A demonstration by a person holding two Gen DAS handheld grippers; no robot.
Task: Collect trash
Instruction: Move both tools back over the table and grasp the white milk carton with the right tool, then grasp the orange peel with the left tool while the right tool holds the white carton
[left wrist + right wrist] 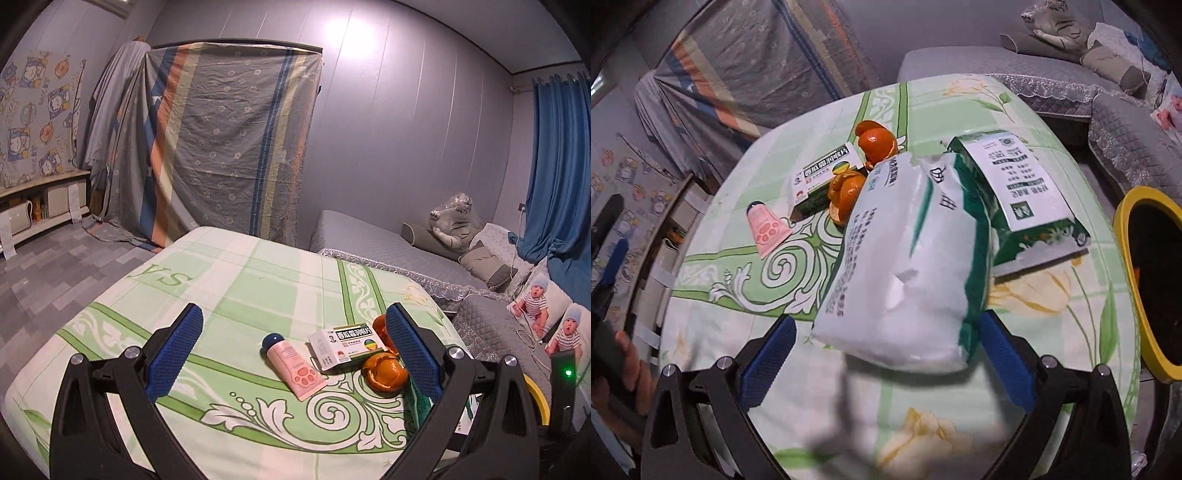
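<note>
- Hovering over the green-patterned tablecloth [713, 332]: right gripper [886, 354], jaws spread wide, nothing clamped.
- Just ahead, between its fingertips: white-green bag [901, 266].
- Right of that bag: green packet [1019, 192].
- Farther ahead-left: orange peels [846, 195], medicine box [820, 181], pink tube [766, 229].
- Far right: yellow-rimmed bin [1126, 236].
- Left gripper [295, 350]: jaws apart, empty.

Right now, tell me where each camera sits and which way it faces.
Left wrist: on the left gripper, low over the table, facing across the room; jaws open, empty.
Right wrist: on the right gripper, tilted down at a white bag; jaws open, a hand at the left edge.
Shared: pink tube, box, orange peels.
</note>
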